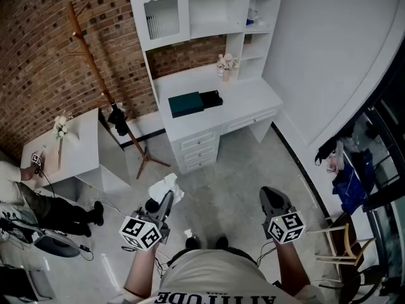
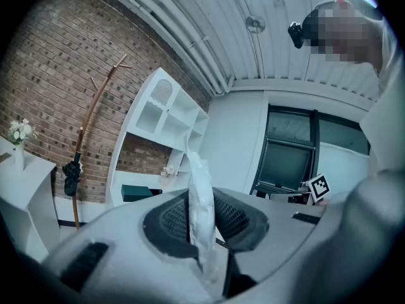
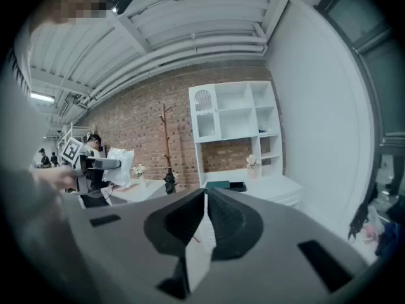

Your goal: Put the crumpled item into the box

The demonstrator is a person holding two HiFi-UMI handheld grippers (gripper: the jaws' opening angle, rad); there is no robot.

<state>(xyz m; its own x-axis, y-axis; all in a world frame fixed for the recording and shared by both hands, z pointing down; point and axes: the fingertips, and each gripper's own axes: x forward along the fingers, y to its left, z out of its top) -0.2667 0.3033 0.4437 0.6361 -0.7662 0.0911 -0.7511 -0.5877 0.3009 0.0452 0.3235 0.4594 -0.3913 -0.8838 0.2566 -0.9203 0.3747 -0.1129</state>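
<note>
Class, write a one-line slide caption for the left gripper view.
Left hand-held gripper clamped on a crumpled white item, pointing towards the distant dark green box.

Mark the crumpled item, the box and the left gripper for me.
crumpled item [image 1: 163, 185]: head view, white bunched middle.
box [image 1: 185, 104]: head view, dark top face.
left gripper [image 1: 169, 197]: head view, between its fingertips.

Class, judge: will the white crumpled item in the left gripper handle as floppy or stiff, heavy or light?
Probably light: the white crumpled item stands up above the jaws unsupported. Likely soft and squashable: it looks pinched thin between them.
</note>
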